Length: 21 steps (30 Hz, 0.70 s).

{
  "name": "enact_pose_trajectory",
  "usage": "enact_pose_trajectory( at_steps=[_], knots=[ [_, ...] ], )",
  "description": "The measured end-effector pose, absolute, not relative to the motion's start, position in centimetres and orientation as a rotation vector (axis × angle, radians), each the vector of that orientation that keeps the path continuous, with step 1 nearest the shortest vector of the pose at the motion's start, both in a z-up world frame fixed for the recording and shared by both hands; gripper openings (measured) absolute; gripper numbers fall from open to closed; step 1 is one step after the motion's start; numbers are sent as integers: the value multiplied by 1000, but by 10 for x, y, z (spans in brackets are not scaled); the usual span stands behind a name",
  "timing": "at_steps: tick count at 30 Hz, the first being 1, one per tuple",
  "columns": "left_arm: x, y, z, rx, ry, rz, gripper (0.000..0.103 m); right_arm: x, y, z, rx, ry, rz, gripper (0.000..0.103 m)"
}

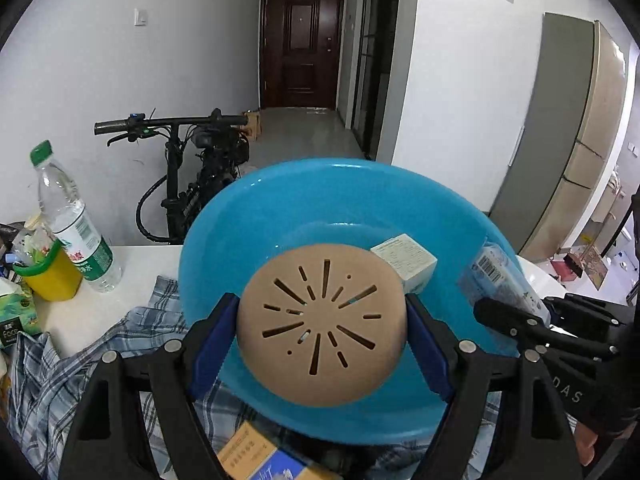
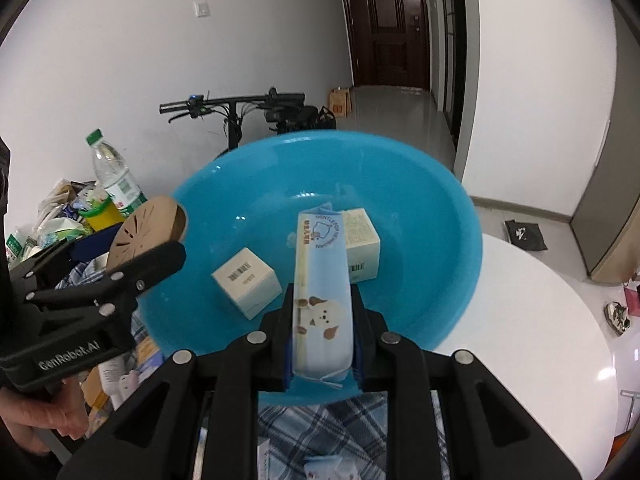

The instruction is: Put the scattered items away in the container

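Note:
A tan round disc (image 1: 320, 332) with cut slots sits between the blue pads of my left gripper (image 1: 320, 308), which is shut on its edges just over the near rim of a blue basin (image 1: 320, 172). My right gripper (image 2: 322, 296) is shut on a light-blue packet (image 2: 322, 272) printed with a puppy, pointing into the basin (image 2: 440, 240). Two cream boxes (image 2: 248, 280) (image 2: 362, 248) lie on the basin floor. In the right wrist view the left gripper (image 2: 140, 240) and the disc (image 2: 148, 232) hover at the basin's left rim. In the left wrist view the right gripper (image 1: 520, 304) shows at the right.
A plaid shirt (image 1: 80, 360) lies under the basin on the white round table (image 2: 540, 340). A water bottle (image 1: 72, 220), a yellow cup (image 1: 52, 276) and packets crowd the left side. Small boxes (image 1: 256, 456) lie below the grippers. A bicycle (image 1: 192, 184) stands behind the table.

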State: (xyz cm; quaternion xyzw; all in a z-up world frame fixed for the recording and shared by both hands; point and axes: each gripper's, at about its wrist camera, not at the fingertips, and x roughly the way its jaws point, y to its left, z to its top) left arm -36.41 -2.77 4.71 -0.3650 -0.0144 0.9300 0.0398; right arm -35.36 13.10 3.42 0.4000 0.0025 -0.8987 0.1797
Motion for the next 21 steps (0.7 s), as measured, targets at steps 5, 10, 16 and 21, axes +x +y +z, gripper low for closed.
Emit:
enact_pose_trajectory(
  at_steps=[5,10,16,21],
  knots=[
    [-373,-23,34,-1167,-25,2832,83,-362,137,23,1169,-9,-2538,20],
    [-379,-24,19,-1235,-33,2804,83,-364,135,17,1189,8,-2530,20],
    [-383,-25,13,-1278,-62,2772,83,-367,131,15,1199,18,-2529,20],
    [-384,-21,10,-1290,-30,2768,84,-368,132,11,1220,14,-2520,20]
  ],
)
